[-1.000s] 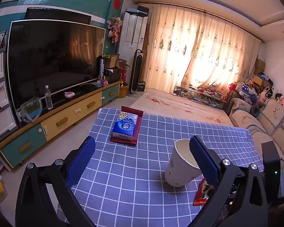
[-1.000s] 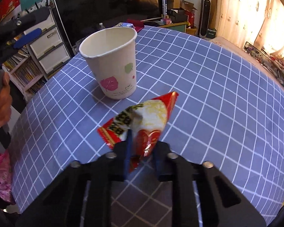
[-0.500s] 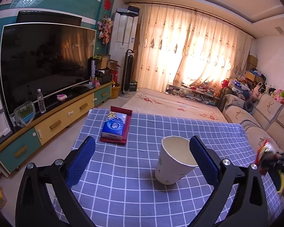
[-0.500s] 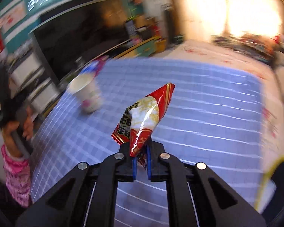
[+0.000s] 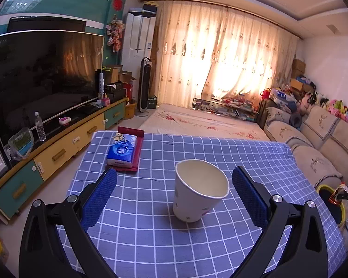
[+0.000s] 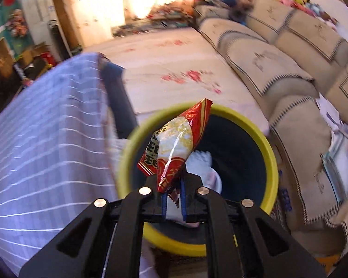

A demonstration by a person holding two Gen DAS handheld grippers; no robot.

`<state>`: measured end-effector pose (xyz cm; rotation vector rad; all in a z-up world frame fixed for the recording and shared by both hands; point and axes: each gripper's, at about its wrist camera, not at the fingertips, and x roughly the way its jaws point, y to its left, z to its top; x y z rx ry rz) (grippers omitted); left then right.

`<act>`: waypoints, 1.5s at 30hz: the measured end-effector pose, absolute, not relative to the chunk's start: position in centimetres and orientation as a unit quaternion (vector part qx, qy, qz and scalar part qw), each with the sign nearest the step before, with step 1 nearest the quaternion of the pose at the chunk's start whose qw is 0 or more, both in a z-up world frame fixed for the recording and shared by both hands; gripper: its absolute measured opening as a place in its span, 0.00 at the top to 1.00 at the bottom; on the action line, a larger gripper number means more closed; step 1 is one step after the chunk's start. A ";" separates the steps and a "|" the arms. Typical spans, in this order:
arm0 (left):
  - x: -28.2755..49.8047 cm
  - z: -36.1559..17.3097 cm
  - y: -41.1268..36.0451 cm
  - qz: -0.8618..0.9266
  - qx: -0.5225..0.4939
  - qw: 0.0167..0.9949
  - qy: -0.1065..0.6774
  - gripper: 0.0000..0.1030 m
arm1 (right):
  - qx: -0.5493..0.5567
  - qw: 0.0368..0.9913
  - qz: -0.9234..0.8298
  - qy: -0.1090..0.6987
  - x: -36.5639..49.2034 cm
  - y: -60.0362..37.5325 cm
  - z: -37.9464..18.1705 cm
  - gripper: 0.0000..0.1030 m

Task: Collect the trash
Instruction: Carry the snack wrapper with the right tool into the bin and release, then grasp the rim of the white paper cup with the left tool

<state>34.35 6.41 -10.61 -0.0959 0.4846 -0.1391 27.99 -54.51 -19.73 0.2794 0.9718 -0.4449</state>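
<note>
My right gripper [image 6: 174,192] is shut on a red and white snack wrapper [image 6: 176,146] and holds it above a yellow-rimmed trash bin [image 6: 270,155] with a dark inside and white waste at the bottom. In the left wrist view the same wrapper [image 5: 335,195] shows small at the far right over the bin [image 5: 324,188]. My left gripper [image 5: 174,199] is open, its blue pads on either side of a white paper cup [image 5: 197,194] standing upright on the blue checked tablecloth [image 5: 150,238], without touching it.
A blue tissue pack [image 5: 123,149] lies on a red tray at the table's far left. The TV cabinet [image 5: 55,148] runs along the left, a beige sofa [image 5: 317,139] along the right. The bin stands on the floor between the table edge [image 6: 104,106] and the sofa [image 6: 278,74].
My right gripper has swung the wrapper off the table, away from the cup, to above the bin. My left gripper has shifted so the cup now sits between its pads.
</note>
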 end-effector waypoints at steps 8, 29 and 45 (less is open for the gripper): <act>34.6 -11.4 3.6 -0.081 0.002 0.964 0.252 0.05 | 0.117 0.829 -0.253 0.485 29.7 -55.6 -23.0 0.53; 36.7 -9.2 -2.0 -0.114 0.060 0.950 0.285 0.06 | 0.112 0.851 -0.235 0.456 28.8 -53.8 -21.4 0.44; 42.0 -13.1 -4.2 -0.105 0.124 0.899 0.406 0.58 | 0.107 0.863 -0.215 0.444 28.9 -52.9 -20.2 0.44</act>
